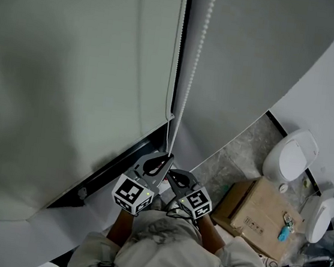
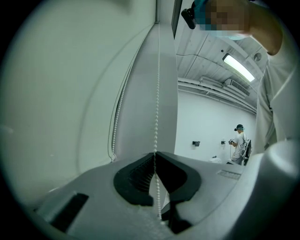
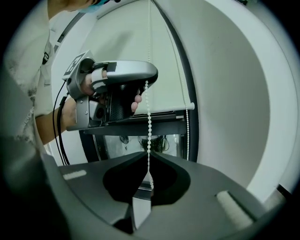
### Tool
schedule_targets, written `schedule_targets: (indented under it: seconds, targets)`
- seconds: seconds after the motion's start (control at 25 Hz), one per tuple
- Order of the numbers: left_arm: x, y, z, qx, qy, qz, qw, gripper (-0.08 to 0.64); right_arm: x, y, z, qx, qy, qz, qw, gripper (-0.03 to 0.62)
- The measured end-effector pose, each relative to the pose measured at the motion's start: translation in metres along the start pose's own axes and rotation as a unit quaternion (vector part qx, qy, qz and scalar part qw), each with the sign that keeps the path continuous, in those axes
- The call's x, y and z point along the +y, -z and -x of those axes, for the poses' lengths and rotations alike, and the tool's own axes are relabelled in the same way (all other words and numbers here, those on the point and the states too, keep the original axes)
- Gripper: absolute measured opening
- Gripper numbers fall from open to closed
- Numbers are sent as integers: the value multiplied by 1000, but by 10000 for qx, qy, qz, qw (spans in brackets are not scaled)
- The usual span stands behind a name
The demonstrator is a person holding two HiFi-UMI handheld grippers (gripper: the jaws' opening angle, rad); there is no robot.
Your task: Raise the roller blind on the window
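So, quick q from me: what's the room like, biggest stuff first?

Reply: Mostly it's the roller blind [image 1: 58, 86], a pale greenish sheet hanging flat and filling the left of the head view. Right beside it runs a plain pale grey wall [image 1: 254, 62]. Under the blind there's the dark window frame [image 1: 114, 169]. In the right gripper view the blind's bottom bar [image 3: 140, 114] has a strip of glass [image 3: 140, 140] showing beneath it. So the blind's down over most of the window.

Me: And the floor?

Reply: Grey marbled floor [image 1: 243, 154] down at the right. A cardboard box [image 1: 254, 210] sits on it with a small blue thing [image 1: 284, 233] on top. A white fixture [image 1: 291, 154] stands just beyond the box, against the wall. Far off in the left gripper view a person [image 2: 240, 143] stands in a white room with a ceiling strip light [image 2: 239, 67].

Me: Claws?

Reply: Both are clenched on the bead chain [image 1: 188, 84], the strand hanging just right of the blind's edge. The left claw [image 2: 155, 155] pinches it between its black pads, with beads running on below. The right claw [image 3: 149, 155] is grasping the same strand just under the left one, the two close together. The chain's other strand [image 2: 118, 112] hangs slack over by the blind.
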State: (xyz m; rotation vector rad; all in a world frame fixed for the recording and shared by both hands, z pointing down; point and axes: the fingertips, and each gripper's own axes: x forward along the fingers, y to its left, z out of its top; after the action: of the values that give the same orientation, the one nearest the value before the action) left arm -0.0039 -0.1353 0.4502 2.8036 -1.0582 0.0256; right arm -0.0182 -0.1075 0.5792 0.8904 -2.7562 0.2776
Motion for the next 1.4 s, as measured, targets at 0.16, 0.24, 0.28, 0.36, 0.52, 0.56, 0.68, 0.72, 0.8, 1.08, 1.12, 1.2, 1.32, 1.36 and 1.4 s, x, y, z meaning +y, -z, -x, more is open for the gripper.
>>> schedule_targets:
  seconds: [0.16,0.24,0.28,0.36,0.52,0.56,0.68,0.72,0.8,1.08,1.12,1.2,1.32,1.36,1.4]
  targets:
    - [3,-1,1,-19,-24,11,10000,20,-1,-22,10,-294,-70,15,9995,67]
    - [5,-2,1,-22,-33,7,10000,20,-3,-42,17,-519,-45,94,9986,71]
    - [5,-3,2,-23,-35,3,10000,20,-4,-54,21,-601,-24,124,9981,71]
    - [5,-3,3,-23,-32,0,10000,20,-5,-72,30,-687,17,196,9974,71]
    - [5,-2,-1,-26,-29,5,10000,21,-5,-114,43,-1090,-48,455,9930,71]
    - [6,-4,-1,-25,-30,1,10000,20,-4,-127,46,-1205,-69,517,9913,72]
    - [6,-6,-2,-26,-34,-1,10000,21,-2,-162,55,-1549,-99,645,9858,75]
    - [6,-5,-3,-27,-33,-1,10000,21,-3,-172,58,-1671,-114,671,9836,77]
    - [7,-3,-4,-31,-30,0,10000,21,-3,-191,62,-1858,-137,719,9799,80]
    - [6,-3,-7,-59,-16,20,10000,21,-6,-242,61,-2212,-259,970,9700,83]
    - [5,-2,-8,-58,-19,23,10000,21,-5,-247,61,-2259,-286,1002,9686,83]
    - [4,1,-8,-64,-22,23,10000,21,-3,-254,60,-2348,-357,1064,9656,83]
    - [2,5,-9,-79,-26,23,10000,21,-1,-262,60,-2412,-395,1126,9631,83]
    - [2,4,-10,-78,-24,25,10000,21,-2,-266,59,-2419,-387,1143,9628,83]
    - [3,3,-11,-76,-20,25,10000,21,-4,-270,59,-2418,-369,1161,9626,82]
